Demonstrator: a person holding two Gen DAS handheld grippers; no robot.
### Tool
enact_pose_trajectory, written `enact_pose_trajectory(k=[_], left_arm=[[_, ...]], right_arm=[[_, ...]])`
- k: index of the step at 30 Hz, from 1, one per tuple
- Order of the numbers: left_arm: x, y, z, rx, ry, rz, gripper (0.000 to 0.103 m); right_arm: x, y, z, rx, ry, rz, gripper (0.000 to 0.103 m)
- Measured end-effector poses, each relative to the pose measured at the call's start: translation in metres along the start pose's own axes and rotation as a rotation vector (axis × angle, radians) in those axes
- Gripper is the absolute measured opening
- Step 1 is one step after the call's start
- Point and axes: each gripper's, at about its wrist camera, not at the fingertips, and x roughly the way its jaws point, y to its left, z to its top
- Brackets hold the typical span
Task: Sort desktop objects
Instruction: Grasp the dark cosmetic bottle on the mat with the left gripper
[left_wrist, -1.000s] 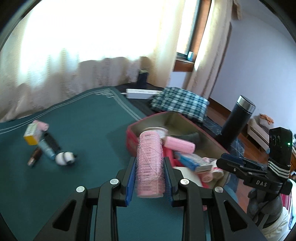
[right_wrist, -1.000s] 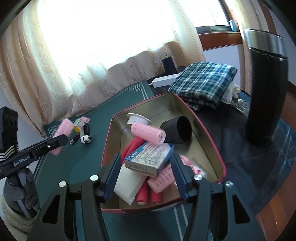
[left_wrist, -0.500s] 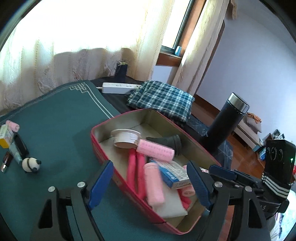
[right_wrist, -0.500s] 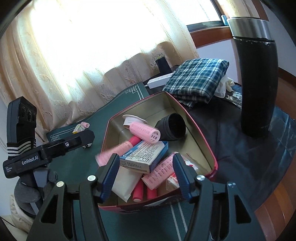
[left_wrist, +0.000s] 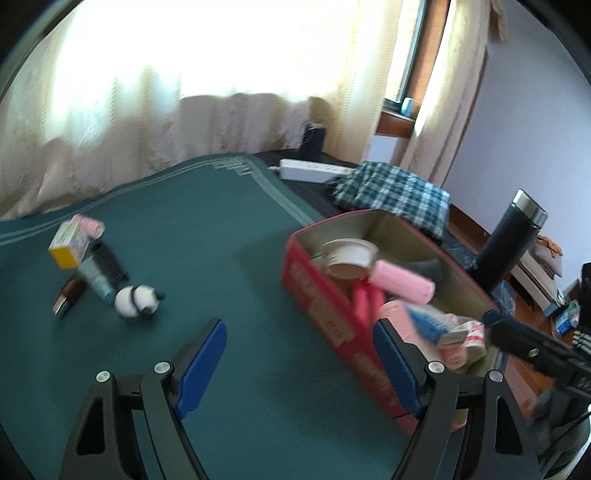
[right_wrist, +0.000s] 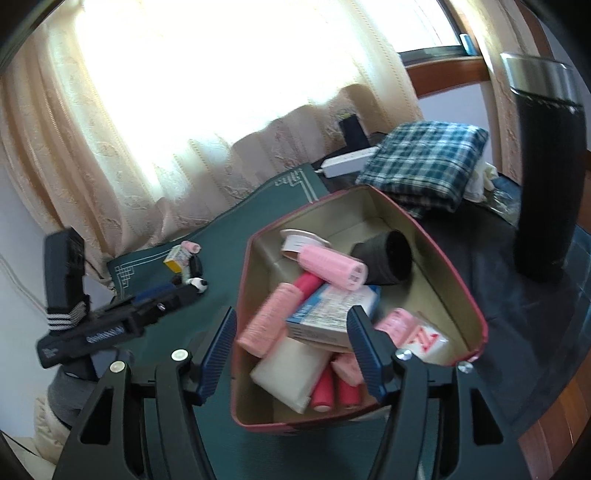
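A red tin box (left_wrist: 325, 317) (right_wrist: 476, 317) stands on the green mat and holds pink hair rollers (right_wrist: 334, 264), a blue-and-white carton (right_wrist: 328, 314), a black cup (right_wrist: 388, 254) and a white lid (left_wrist: 347, 254). The roller I dropped (right_wrist: 269, 319) lies at the box's left side. My left gripper (left_wrist: 301, 358) is open and empty over the mat left of the box. My right gripper (right_wrist: 291, 343) is open and empty above the box's near end. A panda figure (left_wrist: 136, 301), a yellow-white box (left_wrist: 70, 243), a small pink roller (left_wrist: 90, 225), a tube and a comb lie at the mat's left.
A black flask (left_wrist: 506, 251) (right_wrist: 543, 177) stands right of the box. A folded plaid cloth (left_wrist: 391, 192) and a white power strip (left_wrist: 310, 170) lie behind it. Curtains hang along the far edge. The green mat (left_wrist: 207, 236) spreads between the box and the small items.
My left gripper opened and let the pink roller fall into the box, then swung left, away from the box toward the mat. The right gripper stayed open over the box.
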Motion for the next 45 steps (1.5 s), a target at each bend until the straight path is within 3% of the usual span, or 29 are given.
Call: enact_pose_trajectory(k=[8, 17, 26, 32, 40, 41, 43, 45], left_arm=[[-0.016, 0.065, -0.019, -0.11, -0.006, 0.094, 0.083], [-0.037, 0.151, -0.03, -0.216, -0.029, 0.223, 0.083], [-0.01, 0.21, -0.019, -0.225, 0.015, 0.298, 0.082], [0.026, 0.241, -0.008, -0.221, 0.068, 0.31, 0.054], [0.059, 0.251, 0.011, -0.152, 0.081, 0.292, 0.053], [0.062, 0.251, 0.014, -0.141, 0.079, 0.288, 0.049], [0.066, 0.249, 0.016, -0.113, 0.074, 0.303, 0.025], [0.065, 0.248, 0.017, -0.099, 0.069, 0.288, 0.021]], right_arm=[[0.021, 0.058, -0.005, -0.108, 0.024, 0.076, 0.07], [0.076, 0.129, -0.021, -0.211, 0.141, 0.204, 0.07], [0.12, 0.166, -0.041, -0.253, 0.241, 0.242, 0.07], [0.141, 0.17, -0.043, -0.247, 0.281, 0.23, 0.07], [0.165, 0.169, -0.037, -0.225, 0.303, 0.201, 0.07], [0.169, 0.17, -0.035, -0.222, 0.304, 0.191, 0.07], [0.176, 0.172, -0.032, -0.217, 0.302, 0.172, 0.07], [0.184, 0.172, -0.027, -0.207, 0.295, 0.145, 0.07]])
